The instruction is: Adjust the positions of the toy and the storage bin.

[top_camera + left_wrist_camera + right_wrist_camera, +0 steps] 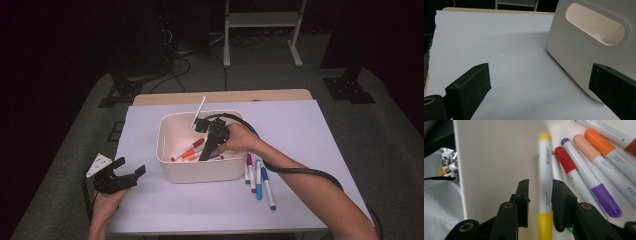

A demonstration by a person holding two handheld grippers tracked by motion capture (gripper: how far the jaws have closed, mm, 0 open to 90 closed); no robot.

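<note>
A white bin (165,131) stands mid-table with several markers (187,151) lying in it. My right gripper (205,156) reaches down inside it. In the right gripper view a yellow-capped marker (545,170), slightly blurred, stands between the jaws of my right gripper (540,185) next to the bin wall (499,157); a gap shows on its left side, so the pads do not clamp it. Red, purple, peach and orange markers (584,170) lie beside it. My left gripper (131,167) rests open at the table's left front, and its jaws (539,75) face the bin (584,55) with nothing between them.
Three markers (258,177) lie on the white table cover just right of the bin. A thin white stick (199,112) leans out over the bin's back rim. A wooden table edge (220,96) runs behind, with a stand (262,30) and cables on the floor beyond.
</note>
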